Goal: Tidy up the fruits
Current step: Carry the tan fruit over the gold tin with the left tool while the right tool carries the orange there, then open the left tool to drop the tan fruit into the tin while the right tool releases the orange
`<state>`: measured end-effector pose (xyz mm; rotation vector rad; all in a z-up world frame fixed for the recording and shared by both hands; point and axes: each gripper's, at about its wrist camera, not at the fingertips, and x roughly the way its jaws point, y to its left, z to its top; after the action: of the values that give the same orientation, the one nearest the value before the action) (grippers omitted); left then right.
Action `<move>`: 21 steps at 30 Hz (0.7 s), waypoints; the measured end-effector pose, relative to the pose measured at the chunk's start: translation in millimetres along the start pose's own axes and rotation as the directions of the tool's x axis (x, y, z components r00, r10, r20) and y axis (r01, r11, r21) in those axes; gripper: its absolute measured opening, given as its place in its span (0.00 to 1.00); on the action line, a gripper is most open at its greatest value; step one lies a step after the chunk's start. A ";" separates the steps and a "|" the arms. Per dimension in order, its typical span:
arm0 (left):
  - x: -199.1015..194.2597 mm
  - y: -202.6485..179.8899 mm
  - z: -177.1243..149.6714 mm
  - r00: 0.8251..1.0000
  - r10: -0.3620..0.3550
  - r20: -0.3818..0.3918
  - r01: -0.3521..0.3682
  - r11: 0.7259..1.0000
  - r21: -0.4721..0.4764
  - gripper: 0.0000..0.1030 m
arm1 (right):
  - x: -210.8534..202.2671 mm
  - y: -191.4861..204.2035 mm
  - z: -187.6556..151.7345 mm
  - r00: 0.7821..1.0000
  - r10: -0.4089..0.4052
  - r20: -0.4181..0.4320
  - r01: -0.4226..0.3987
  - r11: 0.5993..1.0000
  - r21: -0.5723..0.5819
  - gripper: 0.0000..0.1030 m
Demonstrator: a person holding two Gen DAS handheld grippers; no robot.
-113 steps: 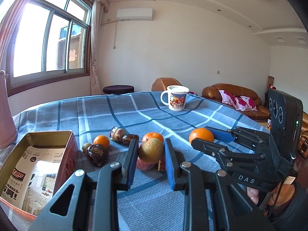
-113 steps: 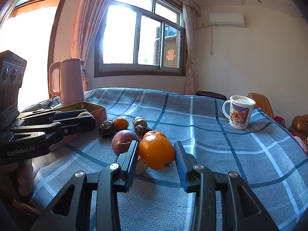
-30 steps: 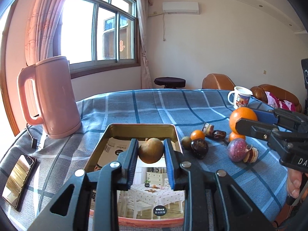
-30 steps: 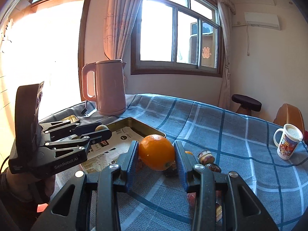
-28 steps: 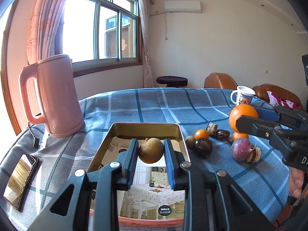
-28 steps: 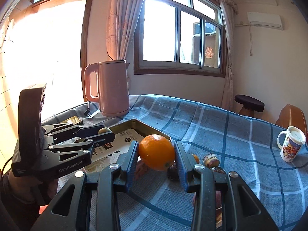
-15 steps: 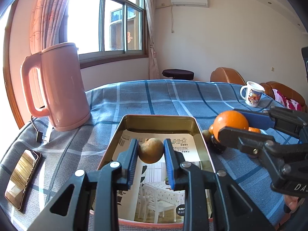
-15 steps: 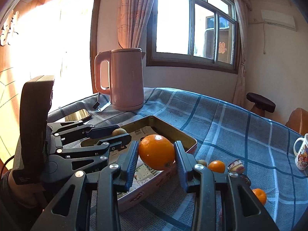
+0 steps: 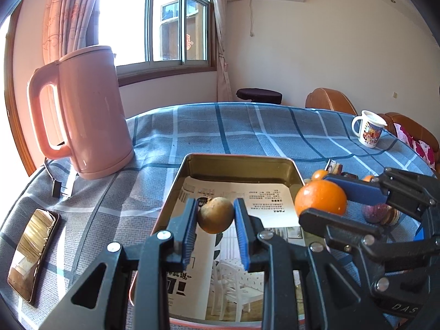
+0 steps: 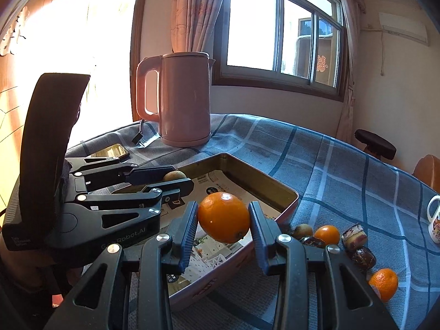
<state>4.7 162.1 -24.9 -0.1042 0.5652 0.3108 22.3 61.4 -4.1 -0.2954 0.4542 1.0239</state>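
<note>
A brown round fruit (image 9: 216, 218) is gripped by the left tongs (image 9: 216, 227) above the paper-lined tin (image 9: 239, 162). An orange (image 10: 223, 221) is clamped in the right tongs (image 10: 223, 232) over the tin's near edge. Small fruits (image 10: 327, 234) are scattered on the tabletop (image 9: 247, 126) beside the tin.

On your left gripper (image 10: 176, 180) the side of the body reads "GenRobot.AI" — part of it is faint. Your right gripper (image 9: 320, 202) carries the letters "DAS" low on its body, cut off at the frame's edge. The printed paper (image 9: 239, 200) lining the tin (image 9: 236, 162) bears Chinese print, too small to read — as is the mug's (image 9: 370, 132) picture.
</note>
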 end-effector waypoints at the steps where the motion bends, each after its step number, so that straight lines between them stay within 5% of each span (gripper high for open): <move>1: 1.9 1.1 0.2 1.000 0.001 -0.008 -0.001 1.000 -0.005 0.28 | 1.5 0.5 -0.6 1.000 -0.002 -0.002 0.002 1.000 -0.002 0.38; 21: 16.0 4.0 1.4 0.998 0.013 -0.064 -0.014 1.000 -0.010 0.28 | 12.2 2.6 -7.1 1.000 -0.005 -0.025 0.005 1.000 0.005 0.39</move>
<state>16.9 170.3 -32.4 -0.1206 0.6278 0.3241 23.8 68.7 -16.3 -0.3045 0.4785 1.0147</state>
